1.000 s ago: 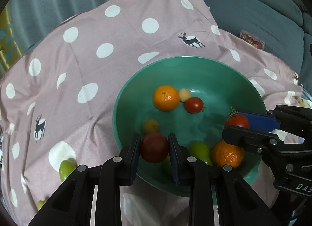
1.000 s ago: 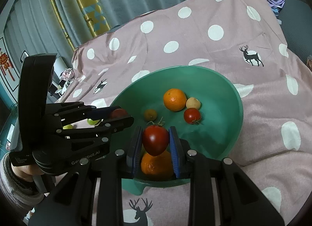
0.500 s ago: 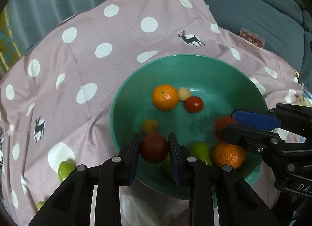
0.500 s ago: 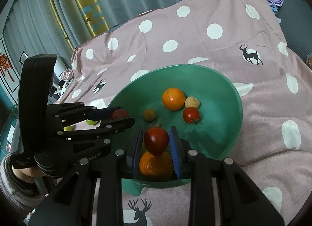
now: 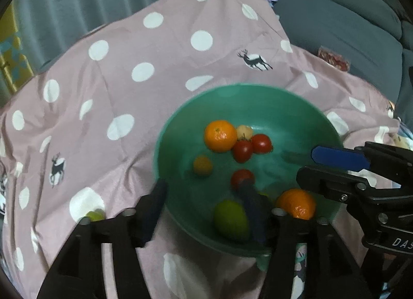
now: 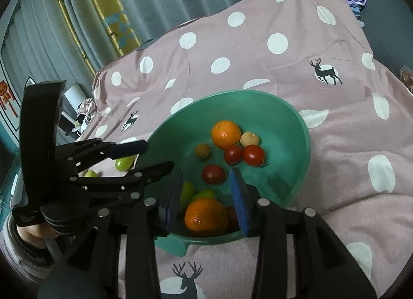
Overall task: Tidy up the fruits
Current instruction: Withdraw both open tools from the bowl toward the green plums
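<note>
Fruits lie mostly in the green bowl [image 6: 296, 128] on the pink dotted cloth [image 6: 258, 61]. Inside it you have a large orange [image 6: 225, 134] at the far side with a small pale fruit [image 6: 249, 139] touching it, two red tomatoes [image 6: 244, 155] side by side just in front, a small brownish fruit [image 6: 202, 151] to their left, and a darker red tomato [image 6: 213, 173] lying loose in the middle. Nearer you sit a second orange [image 6: 206, 217] and green fruit [image 5: 231, 217]. Two more green fruits [image 6: 125, 163] lie on the cloth outside the bowl, on its left.

Your left gripper [image 5: 204, 190] is released: its jaws have just been opening and nothing is between them; they straddle the bowl's near-left rim. Your right gripper [image 6: 206, 179] has also just been opening and grips nothing; the dark tomato lies beyond its blue pads [image 6: 238, 201], and the near orange shows between the fingers, lower down in the bowl.
</note>
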### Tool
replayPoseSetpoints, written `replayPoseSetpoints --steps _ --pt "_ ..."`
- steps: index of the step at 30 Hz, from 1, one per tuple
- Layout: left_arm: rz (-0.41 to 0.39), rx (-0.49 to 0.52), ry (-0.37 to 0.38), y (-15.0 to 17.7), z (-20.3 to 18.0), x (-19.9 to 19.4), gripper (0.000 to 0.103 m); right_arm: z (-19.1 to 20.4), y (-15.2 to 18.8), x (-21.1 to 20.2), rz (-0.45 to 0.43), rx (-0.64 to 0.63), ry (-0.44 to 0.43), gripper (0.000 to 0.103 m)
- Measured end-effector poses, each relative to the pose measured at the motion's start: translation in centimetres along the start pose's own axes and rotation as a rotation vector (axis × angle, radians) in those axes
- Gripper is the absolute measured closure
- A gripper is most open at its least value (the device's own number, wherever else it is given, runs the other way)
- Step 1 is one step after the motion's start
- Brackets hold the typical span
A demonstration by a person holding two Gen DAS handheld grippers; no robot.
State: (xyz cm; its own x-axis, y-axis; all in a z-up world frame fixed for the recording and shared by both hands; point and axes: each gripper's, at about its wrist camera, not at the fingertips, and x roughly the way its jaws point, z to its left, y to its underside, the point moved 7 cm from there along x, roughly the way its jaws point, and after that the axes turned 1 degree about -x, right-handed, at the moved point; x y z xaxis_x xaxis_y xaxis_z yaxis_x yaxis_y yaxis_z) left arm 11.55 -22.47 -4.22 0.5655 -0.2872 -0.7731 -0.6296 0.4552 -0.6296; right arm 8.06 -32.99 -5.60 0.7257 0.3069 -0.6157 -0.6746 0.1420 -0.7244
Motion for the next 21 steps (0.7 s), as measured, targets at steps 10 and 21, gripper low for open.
replayPoseSetpoints --steps 10,21 --pt "-0.050 -0.057 -0.067 0.3 1.9 -3.7 0.021 0.6 -0.1 -2.4 -0.038 0.019 0.007 0.039" --pt "-0.077 -0.162 -0.135 3.5 5.1 -8.4 0.012 4.6 0.9 -4.1 -0.019 -0.043 -0.025 0.016"
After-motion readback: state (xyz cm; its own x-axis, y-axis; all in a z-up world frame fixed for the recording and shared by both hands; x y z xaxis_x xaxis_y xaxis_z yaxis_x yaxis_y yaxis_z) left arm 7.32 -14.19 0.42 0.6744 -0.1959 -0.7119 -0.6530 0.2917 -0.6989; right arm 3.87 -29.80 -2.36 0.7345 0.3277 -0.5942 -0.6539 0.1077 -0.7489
